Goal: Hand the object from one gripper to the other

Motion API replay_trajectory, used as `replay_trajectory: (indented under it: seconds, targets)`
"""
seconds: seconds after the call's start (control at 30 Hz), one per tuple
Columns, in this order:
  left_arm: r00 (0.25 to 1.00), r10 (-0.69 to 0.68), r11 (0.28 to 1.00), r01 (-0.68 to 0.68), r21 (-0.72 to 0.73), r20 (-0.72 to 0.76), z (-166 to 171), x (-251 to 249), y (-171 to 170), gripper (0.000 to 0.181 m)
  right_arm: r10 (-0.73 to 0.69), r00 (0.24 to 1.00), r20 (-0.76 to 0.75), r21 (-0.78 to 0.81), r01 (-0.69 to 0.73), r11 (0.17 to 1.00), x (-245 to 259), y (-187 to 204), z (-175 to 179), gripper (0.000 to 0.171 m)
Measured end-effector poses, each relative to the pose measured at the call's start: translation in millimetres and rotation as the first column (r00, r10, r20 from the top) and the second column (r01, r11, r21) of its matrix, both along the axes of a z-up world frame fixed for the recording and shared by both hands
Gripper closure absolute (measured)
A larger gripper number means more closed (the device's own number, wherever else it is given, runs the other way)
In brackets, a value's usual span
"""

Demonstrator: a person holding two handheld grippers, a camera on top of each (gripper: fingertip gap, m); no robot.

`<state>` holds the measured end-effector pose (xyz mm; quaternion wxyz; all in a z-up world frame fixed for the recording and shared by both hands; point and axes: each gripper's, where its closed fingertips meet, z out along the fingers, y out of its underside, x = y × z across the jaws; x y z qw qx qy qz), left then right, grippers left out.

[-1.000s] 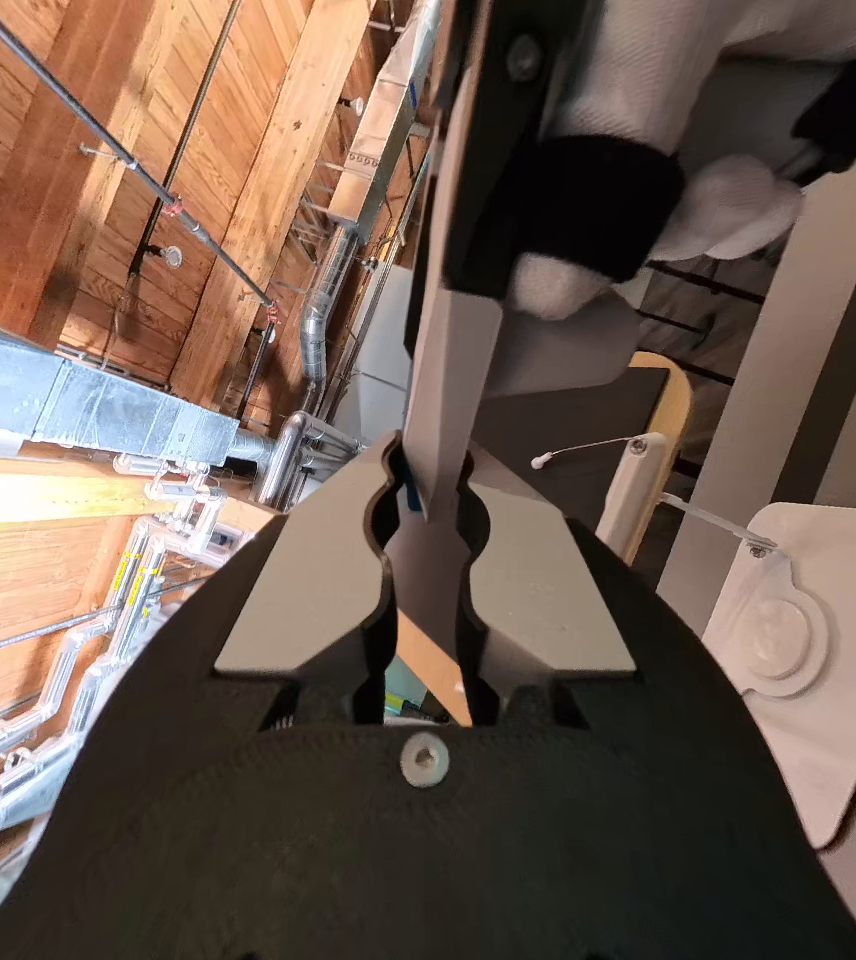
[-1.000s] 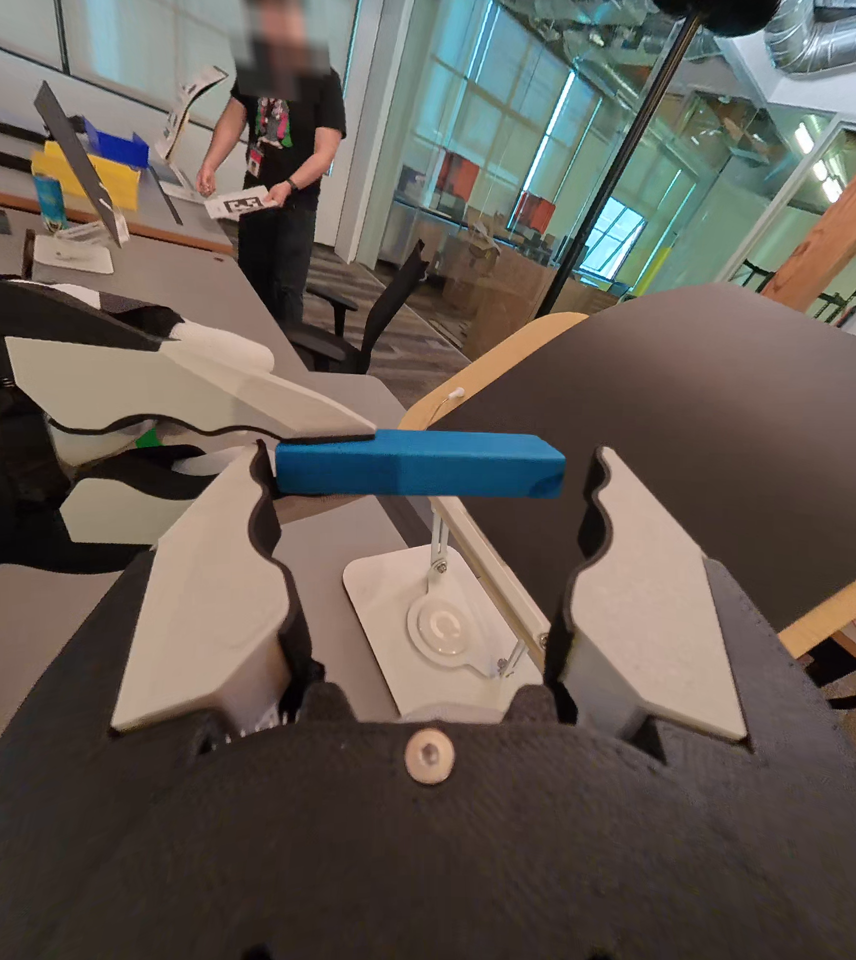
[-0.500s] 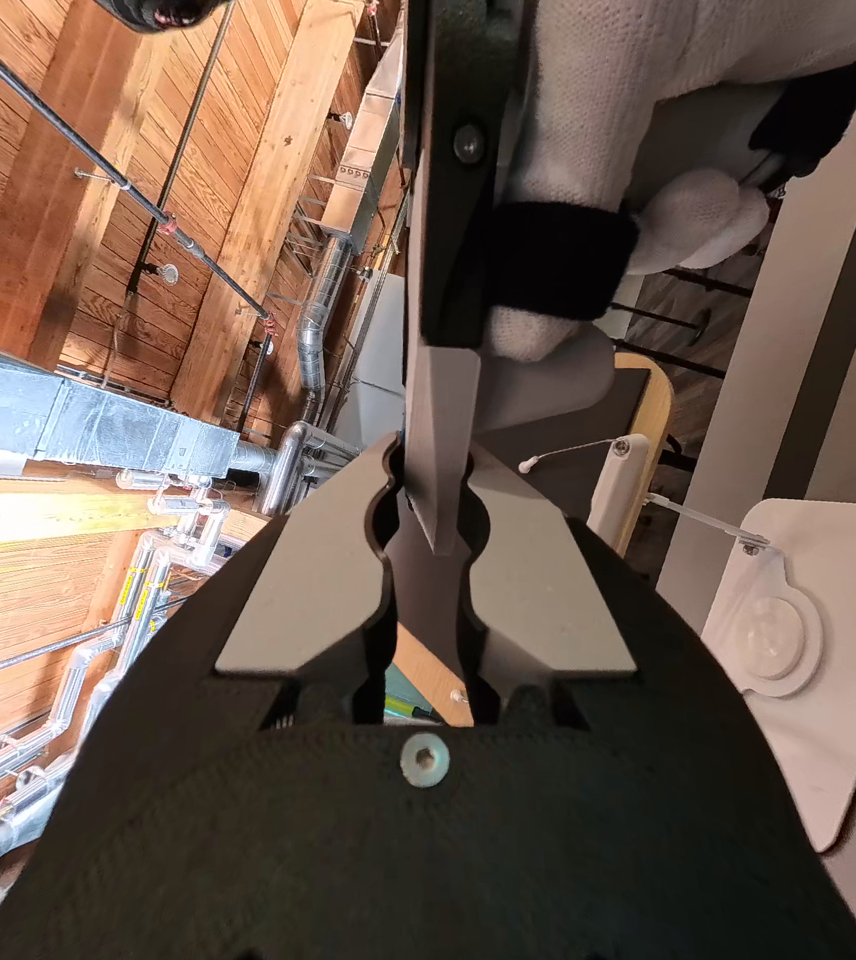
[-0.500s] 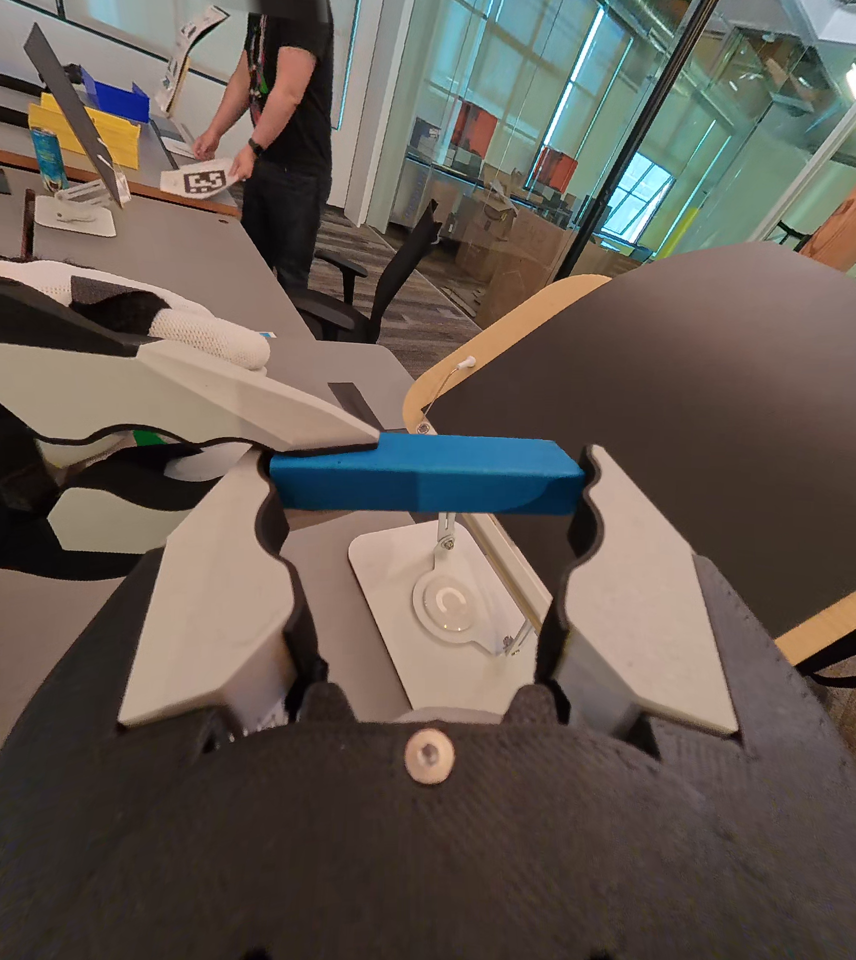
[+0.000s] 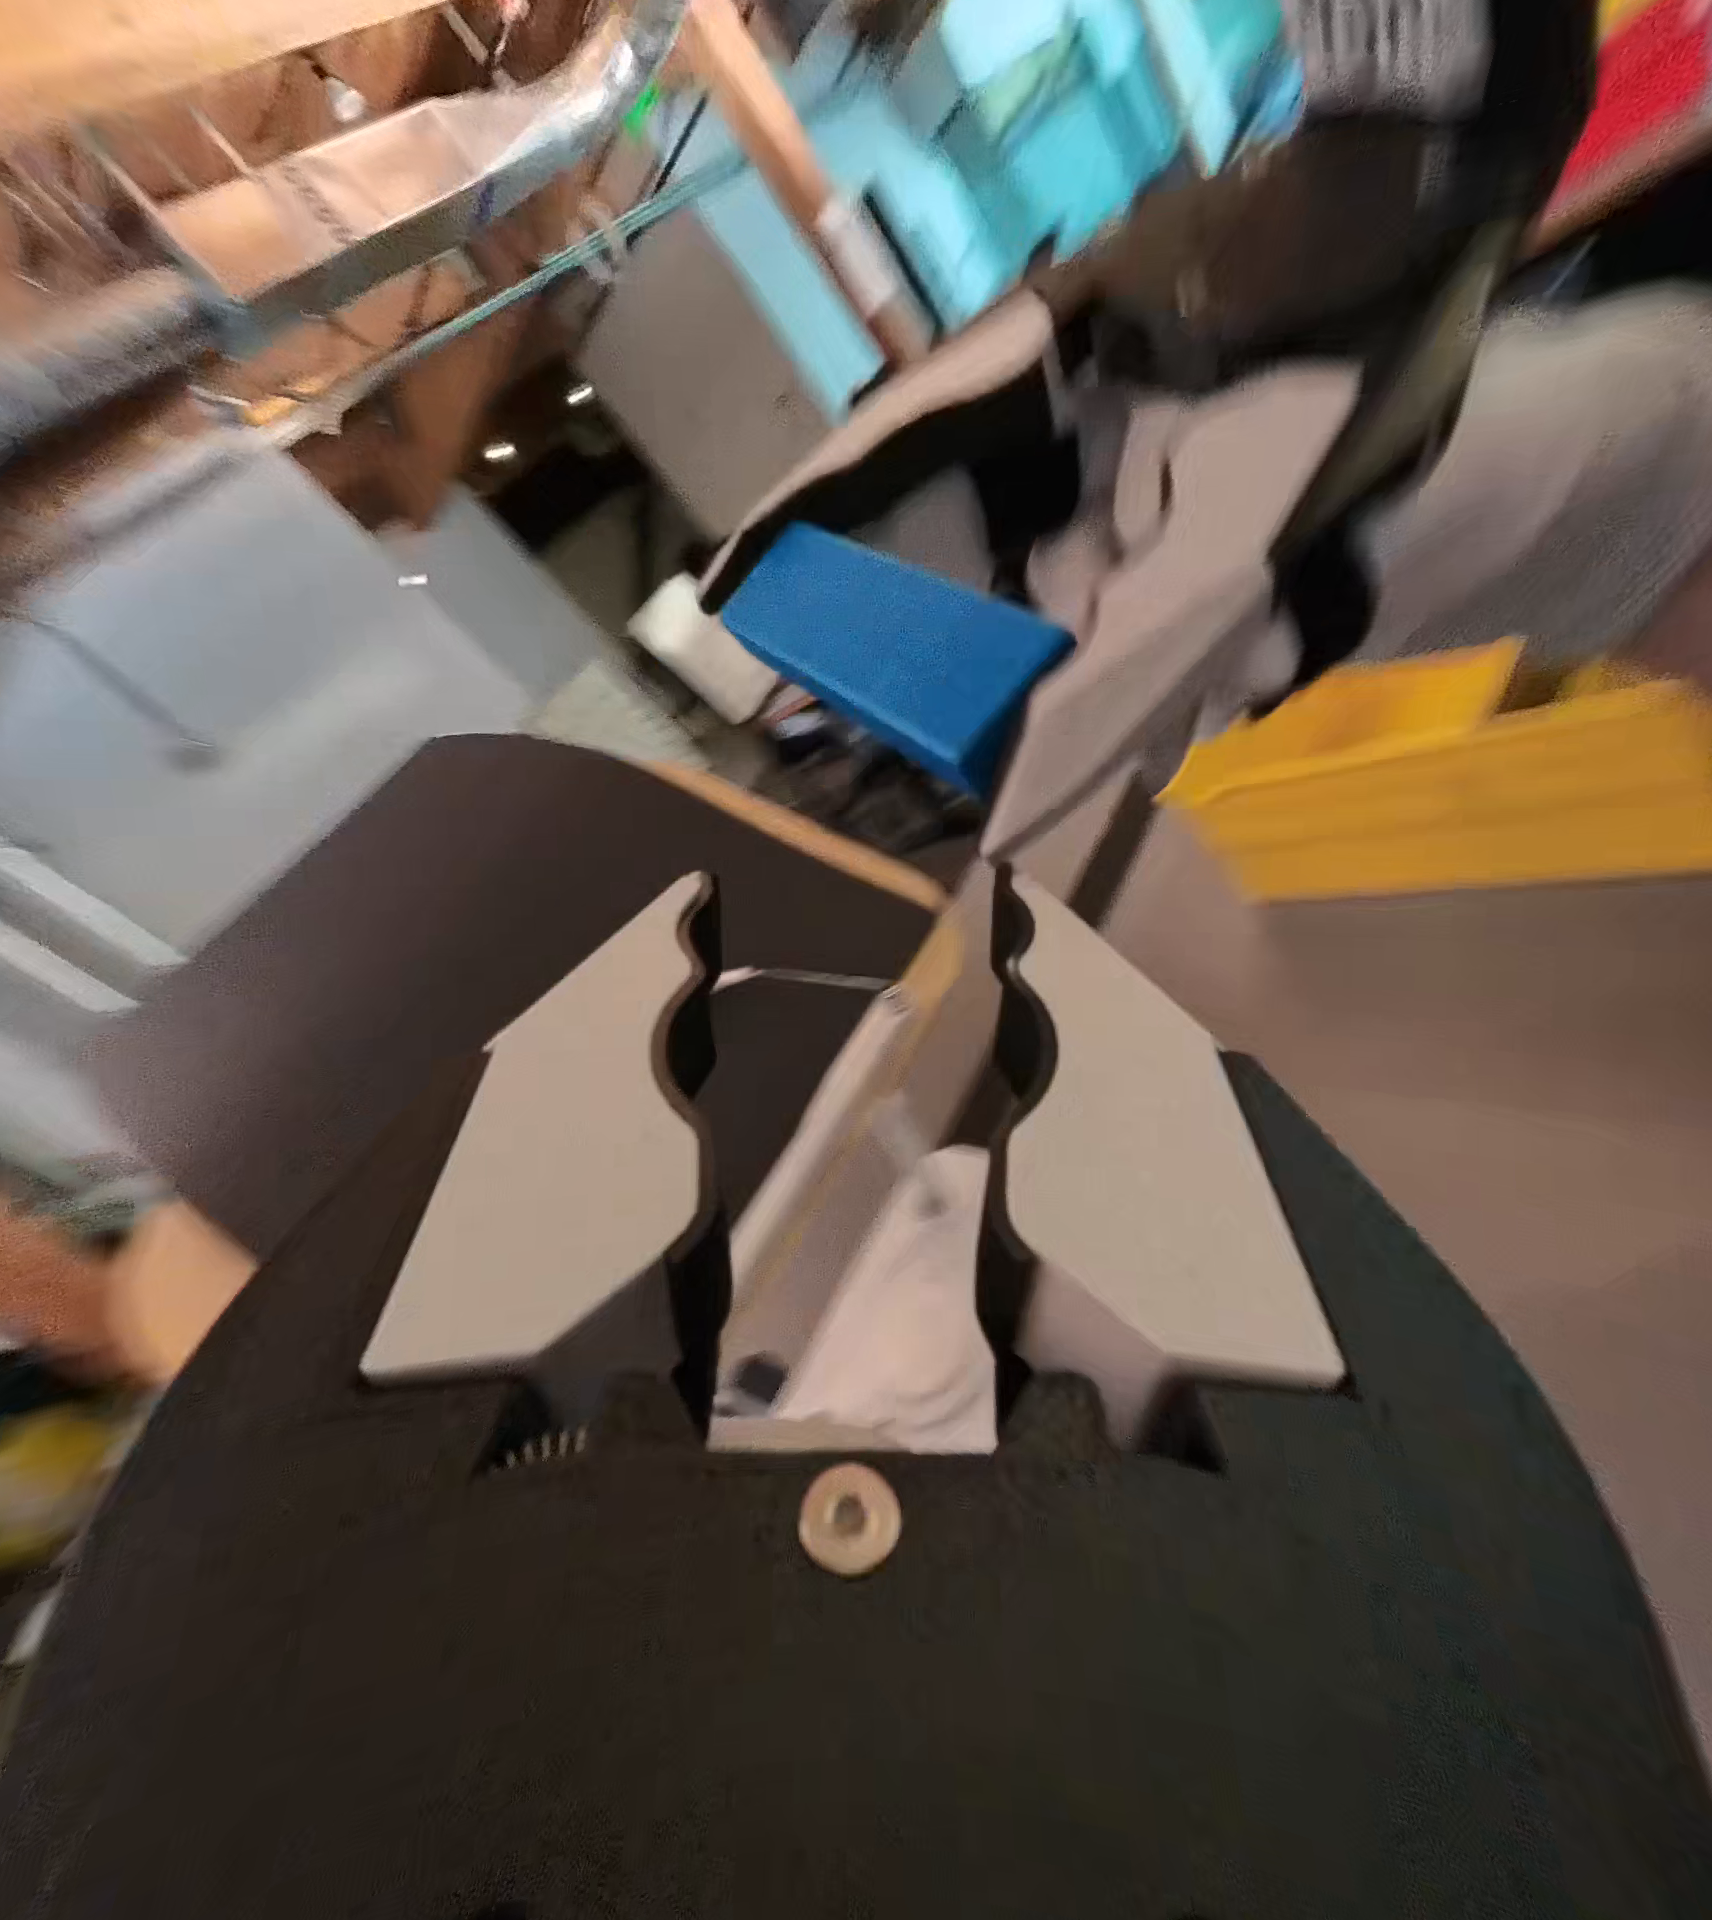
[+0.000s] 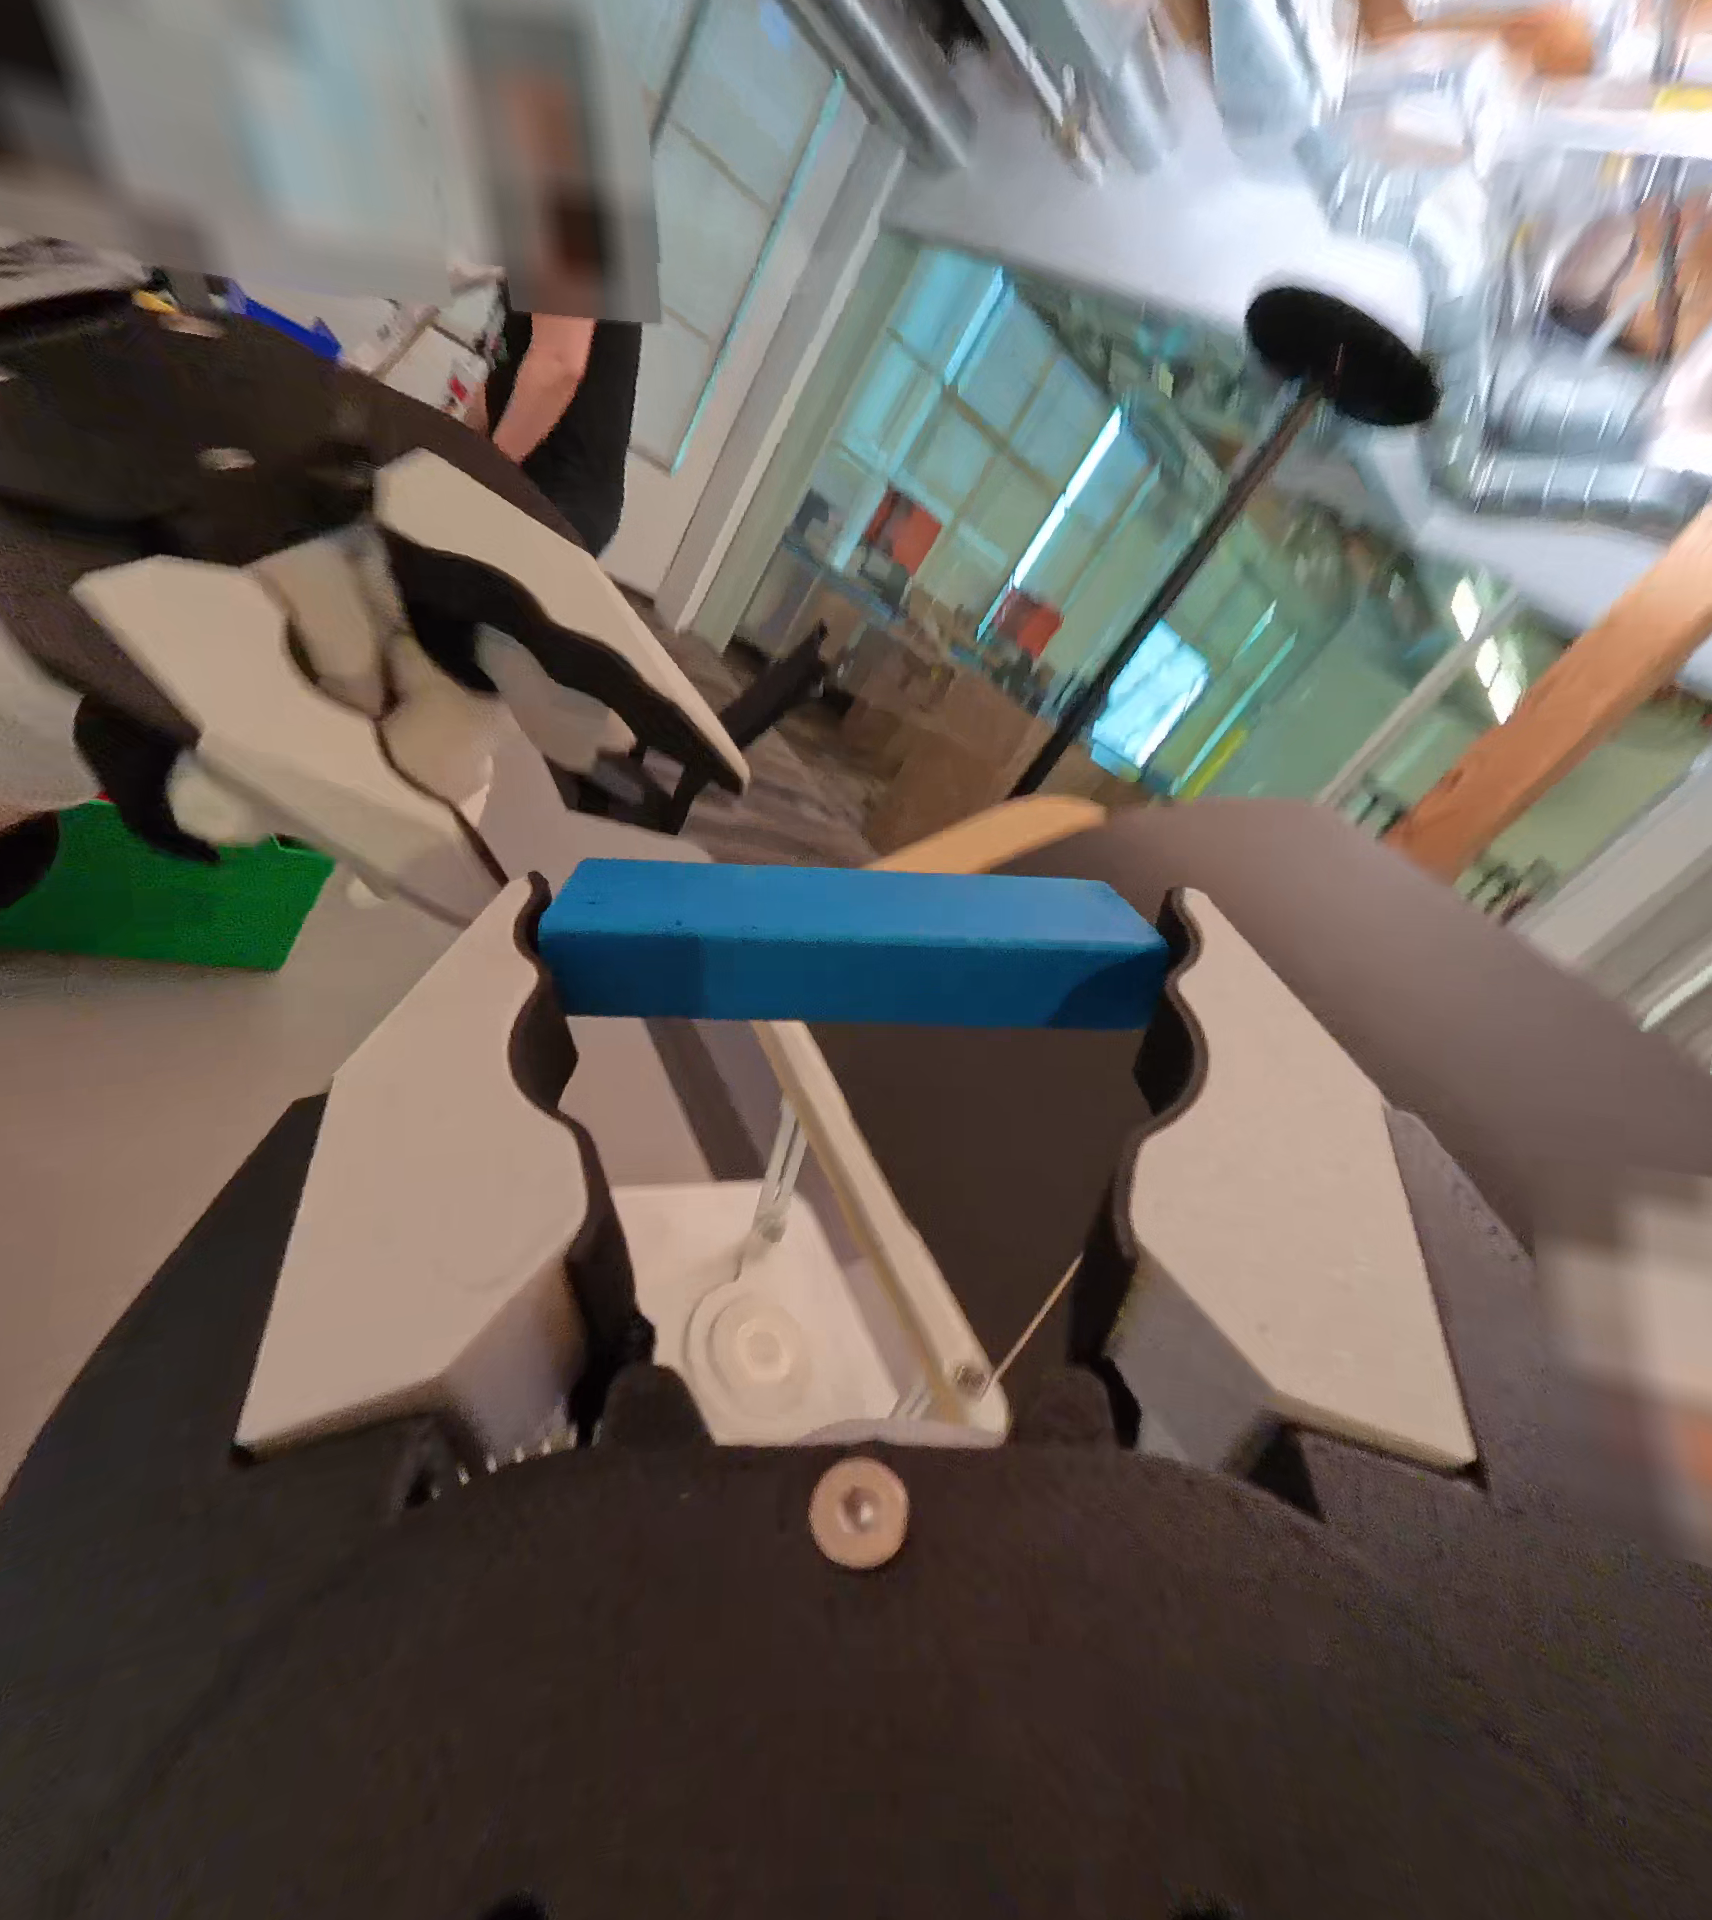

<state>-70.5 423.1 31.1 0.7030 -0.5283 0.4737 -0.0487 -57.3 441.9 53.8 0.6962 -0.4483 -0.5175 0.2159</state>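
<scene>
A blue rectangular block (image 6: 852,951) lies crosswise between the fingertips of my right gripper (image 6: 854,940), which is shut on its two ends and holds it in the air. My left gripper (image 5: 852,914) is open and empty, with only the table showing between its fingers. In the left wrist view the block (image 5: 883,644) sits ahead and above, apart from my left gripper, in the right gripper (image 5: 852,717). In the right wrist view the left gripper (image 6: 620,828) is up and to the left, open, clear of the block. Both views are blurred by motion.
A dark round tabletop with a wooden edge (image 6: 1403,935) and a white stand base (image 6: 758,1340) lie below. A green bin (image 6: 104,894) and a yellow bin (image 5: 1454,769) sit on the grey table (image 5: 1454,1143). A person (image 6: 571,416) stands behind.
My left gripper has let go of the block's end, opened and pulled back. My right gripper has shut on the block's ends. Both cameras have swung.
</scene>
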Motion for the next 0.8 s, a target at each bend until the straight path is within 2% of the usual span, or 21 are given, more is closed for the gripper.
replay_trajectory:
  seconds: [0.03, 0.1, 0.2, 0.3, 0.37, 0.47, 0.5, 0.57, 0.7, 0.8]
  targets:
    - [0.993, -0.096, 0.989, 0.103, -0.109, 0.067, 2, -1, -10, 0.129, 0.025, 1.0, -0.003, 0.063, -0.025, 0.998, -2, -11, 5, 0.061]
    - [0.939, -0.279, 0.89, 0.332, -0.312, 0.203, 2, -2, -34, 0.121, 0.008, 0.998, 0.054, 0.171, -0.017, 0.985, -8, -22, 6, 0.06]
    - [0.851, -0.37, 0.793, 0.499, -0.35, 0.373, 15, -18, -44, 0.125, -0.03, 0.987, 0.158, 0.3, -0.019, 0.954, -25, -36, -4, 0.061]
    - [0.722, -0.431, 0.669, 0.658, -0.345, 0.541, 31, -36, -52, 0.128, -0.019, 0.973, 0.23, 0.388, -0.074, 0.919, -48, -56, -14, 0.061]
    - [0.674, -0.452, 0.611, 0.711, -0.347, 0.585, 33, -42, -56, 0.128, 0.0, 0.967, 0.253, 0.421, -0.11, 0.9, -63, -69, -18, 0.061]
    - [0.647, -0.486, 0.525, 0.753, -0.396, 0.588, 23, -39, -64, 0.128, 0.009, 0.961, 0.277, 0.468, -0.143, 0.872, -80, -83, -23, 0.06]
    - [0.645, -0.488, 0.516, 0.757, -0.402, 0.588, 21, -37, -64, 0.127, 0.007, 0.96, 0.279, 0.482, -0.146, 0.864, -84, -86, -24, 0.061]
    - [0.598, -0.521, 0.465, 0.797, -0.385, 0.609, 23, -36, -71, 0.133, 0.0, 0.958, 0.286, 0.506, -0.151, 0.849, -90, -90, -26, 0.061]
    - [0.578, -0.549, 0.439, 0.814, -0.381, 0.604, 20, -38, -75, 0.15, -0.015, 0.957, 0.289, 0.536, -0.149, 0.831, -93, -91, -27, 0.061]
    - [0.577, -0.55, 0.432, 0.815, -0.386, 0.603, 20, -38, -76, 0.156, -0.019, 0.956, 0.291, 0.554, -0.153, 0.819, -94, -91, -28, 0.061]
